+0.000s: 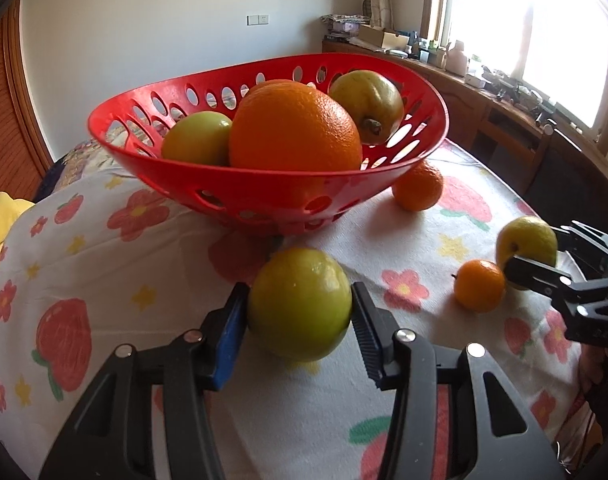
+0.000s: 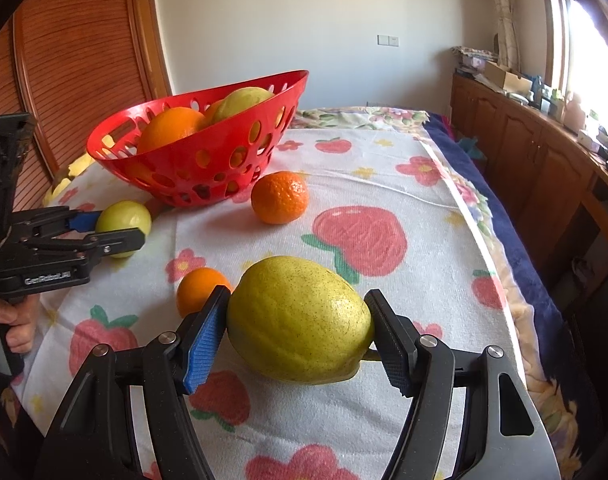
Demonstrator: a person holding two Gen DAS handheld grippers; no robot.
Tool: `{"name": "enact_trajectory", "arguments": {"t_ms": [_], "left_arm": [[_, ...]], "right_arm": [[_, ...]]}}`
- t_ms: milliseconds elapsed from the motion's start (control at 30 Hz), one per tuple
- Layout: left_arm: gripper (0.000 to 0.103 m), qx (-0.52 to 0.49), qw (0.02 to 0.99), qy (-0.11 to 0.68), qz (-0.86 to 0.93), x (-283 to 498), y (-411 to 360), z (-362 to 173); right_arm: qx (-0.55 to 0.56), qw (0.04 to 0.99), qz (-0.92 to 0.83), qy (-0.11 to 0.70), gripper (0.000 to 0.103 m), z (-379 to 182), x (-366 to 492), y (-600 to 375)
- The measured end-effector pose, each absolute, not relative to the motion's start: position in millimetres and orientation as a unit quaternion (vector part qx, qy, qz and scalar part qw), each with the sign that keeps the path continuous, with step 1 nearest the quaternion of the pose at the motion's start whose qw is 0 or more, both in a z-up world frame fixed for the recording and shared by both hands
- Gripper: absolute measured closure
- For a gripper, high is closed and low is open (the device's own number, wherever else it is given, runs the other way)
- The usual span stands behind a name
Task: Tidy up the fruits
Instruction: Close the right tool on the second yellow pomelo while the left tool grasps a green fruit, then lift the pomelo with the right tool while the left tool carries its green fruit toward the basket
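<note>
A red perforated basket [image 1: 175, 92] [image 2: 151, 112] stands on the table and holds a large orange [image 1: 295, 128], a green apple [image 1: 195, 138] and a yellow-green pear [image 1: 368, 100]. My left gripper [image 1: 299, 308] [image 2: 115, 226] is shut on a green apple [image 1: 299, 304] [image 2: 121, 216] just in front of the basket. My right gripper [image 2: 297, 328] [image 1: 540, 256] is shut on a yellow pear [image 2: 299, 320] [image 1: 528, 240] low over the cloth. A tangerine [image 1: 418, 186] [image 2: 279, 198] lies beside the basket. A smaller tangerine [image 1: 480, 286] [image 2: 199, 288] lies by the right gripper.
A white cloth [image 1: 143, 240] [image 2: 384, 168] printed with strawberries and flowers covers the table. Its right edge [image 2: 496, 240] drops off to a dark blanket. A wooden sideboard [image 2: 524, 140] with clutter runs under the window. A wooden door [image 2: 83, 60] stands at the left.
</note>
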State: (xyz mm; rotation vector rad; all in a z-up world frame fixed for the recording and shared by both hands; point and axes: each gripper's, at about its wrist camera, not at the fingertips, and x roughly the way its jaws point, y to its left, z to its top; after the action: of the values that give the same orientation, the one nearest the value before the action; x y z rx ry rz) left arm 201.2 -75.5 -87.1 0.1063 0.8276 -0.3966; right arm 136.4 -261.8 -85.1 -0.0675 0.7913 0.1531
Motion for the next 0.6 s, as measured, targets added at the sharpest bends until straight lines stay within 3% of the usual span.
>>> {"name": "enact_trajectory", "arguments": {"t_ms": [600], "left_arm": [[0.054,0.029,0.909,0.367,-0.195,148.1,-48.4,-67.5]], "right_arm": [[-0.03,0.919,0.076,0.387,0.032,-88.0,136.6,-260.3]]}}
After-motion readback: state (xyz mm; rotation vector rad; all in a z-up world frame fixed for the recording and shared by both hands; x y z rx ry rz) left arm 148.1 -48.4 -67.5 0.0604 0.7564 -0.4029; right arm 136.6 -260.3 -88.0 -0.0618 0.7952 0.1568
